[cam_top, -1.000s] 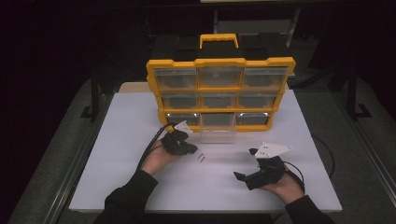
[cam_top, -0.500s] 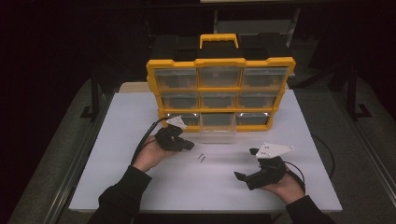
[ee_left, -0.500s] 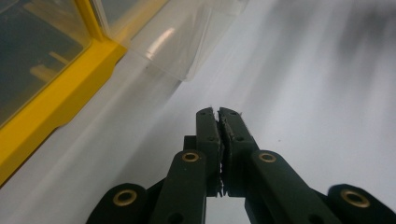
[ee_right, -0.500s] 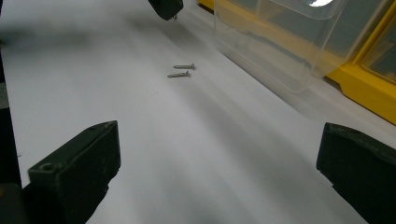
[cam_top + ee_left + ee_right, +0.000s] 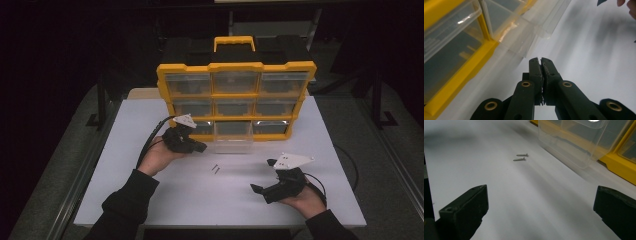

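Note:
A yellow organizer [image 5: 235, 95] with clear drawers stands upright at the back of the white table [image 5: 150, 200]. Its bottom middle drawer [image 5: 232, 135] is pulled out; it also shows in the left gripper view [image 5: 529, 32] and the right gripper view [image 5: 574, 142]. Two small screws [image 5: 215, 169] lie side by side on the table in front of that drawer [image 5: 521, 157]. My left gripper [image 5: 201, 147] hovers left of the drawer, shut [image 5: 541, 61], with nothing visible between its jaws. My right gripper [image 5: 260, 190] rests low at the front right, open wide [image 5: 540, 202], pointing toward the screws.
The organizer's black top and yellow handle [image 5: 234, 42] rise behind the drawers. Cables trail from both grippers, one to the table's right edge [image 5: 345, 160]. Dark floor surrounds the table.
My left gripper has risen a little off the table, still shut, close to the pulled-out drawer. The right gripper and the screws have stayed in place.

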`<act>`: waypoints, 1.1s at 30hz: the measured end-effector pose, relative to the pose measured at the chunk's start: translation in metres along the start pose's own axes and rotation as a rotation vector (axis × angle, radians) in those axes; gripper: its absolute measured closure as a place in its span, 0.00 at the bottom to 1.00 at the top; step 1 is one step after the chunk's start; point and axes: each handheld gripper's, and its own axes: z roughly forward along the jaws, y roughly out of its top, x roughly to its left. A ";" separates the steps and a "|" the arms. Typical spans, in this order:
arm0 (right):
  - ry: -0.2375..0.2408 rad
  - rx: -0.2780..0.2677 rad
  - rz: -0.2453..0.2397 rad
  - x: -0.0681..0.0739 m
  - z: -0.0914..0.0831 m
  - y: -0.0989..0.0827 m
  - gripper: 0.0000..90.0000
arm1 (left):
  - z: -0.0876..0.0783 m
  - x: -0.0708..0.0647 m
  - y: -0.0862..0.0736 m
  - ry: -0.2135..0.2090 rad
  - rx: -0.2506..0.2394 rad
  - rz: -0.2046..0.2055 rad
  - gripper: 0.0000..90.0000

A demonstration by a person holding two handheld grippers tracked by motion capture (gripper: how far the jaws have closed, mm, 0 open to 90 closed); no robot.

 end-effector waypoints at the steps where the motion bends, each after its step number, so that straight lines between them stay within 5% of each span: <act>1: 0.000 0.002 -0.001 0.000 0.000 0.000 0.00 | -0.001 0.000 0.001 0.001 -0.003 -0.002 0.97; 17: 0.005 -0.004 0.003 -0.001 0.000 0.000 0.00 | -0.009 -0.001 0.029 0.015 0.020 0.031 0.97; 33: 0.012 0.001 0.007 -0.001 0.000 0.000 0.00 | -0.015 -0.001 0.068 0.018 -0.007 0.068 0.97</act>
